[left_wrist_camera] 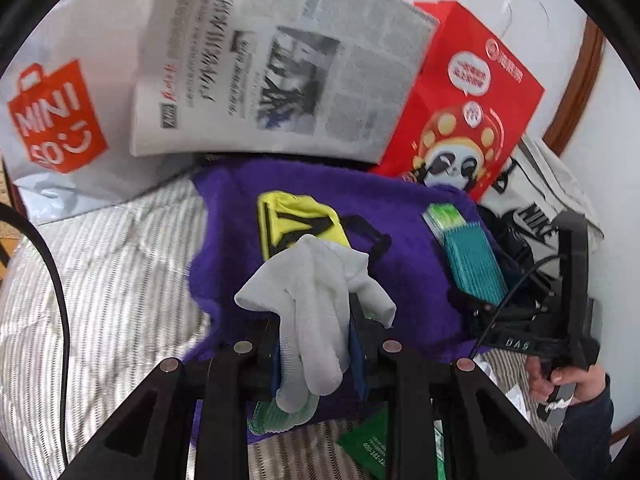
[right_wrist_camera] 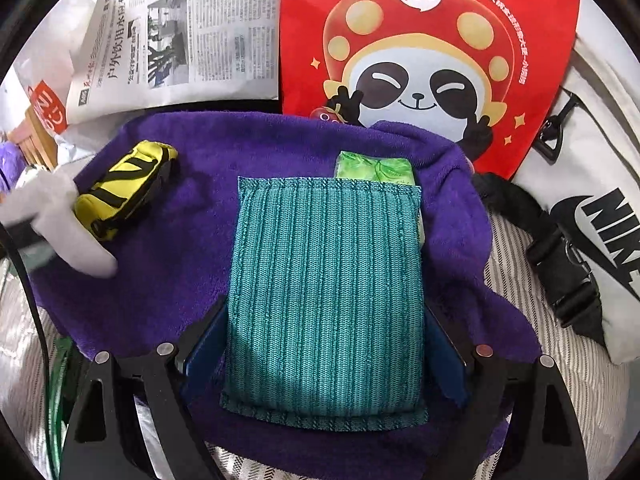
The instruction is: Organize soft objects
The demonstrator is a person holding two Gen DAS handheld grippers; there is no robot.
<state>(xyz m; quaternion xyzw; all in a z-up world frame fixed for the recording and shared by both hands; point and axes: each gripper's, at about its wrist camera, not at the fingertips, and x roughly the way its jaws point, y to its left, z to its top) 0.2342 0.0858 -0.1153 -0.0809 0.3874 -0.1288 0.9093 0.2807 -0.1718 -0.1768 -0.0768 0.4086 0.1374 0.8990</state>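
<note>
A purple towel [left_wrist_camera: 240, 216] [right_wrist_camera: 208, 216] lies spread on striped bedding. My left gripper [left_wrist_camera: 316, 312] is shut on a pale grey glove [left_wrist_camera: 312, 280], whose fingers droop over the jaws; the glove [right_wrist_camera: 60, 216] also shows at the left edge of the right wrist view. Just beyond it, a yellow pouch with black stripes [left_wrist_camera: 296, 224] [right_wrist_camera: 124, 188] rests on the towel. My right gripper [right_wrist_camera: 325, 312] [left_wrist_camera: 488, 292] clasps a teal knitted pad [right_wrist_camera: 324, 296] [left_wrist_camera: 472, 260] by its two sides, over the towel. A green packet [right_wrist_camera: 376, 168] [left_wrist_camera: 442, 214] peeks out behind the pad.
A newspaper [left_wrist_camera: 280, 64], a red panda-print bag [left_wrist_camera: 468, 112] [right_wrist_camera: 424, 48] and a white Miniso bag [left_wrist_camera: 56, 120] stand behind the towel. On the right lies a white Nike bag [right_wrist_camera: 592, 216] with black straps. A black cable [left_wrist_camera: 56, 280] crosses the bedding [left_wrist_camera: 100, 280]. A hand [left_wrist_camera: 560, 380] grips the right tool.
</note>
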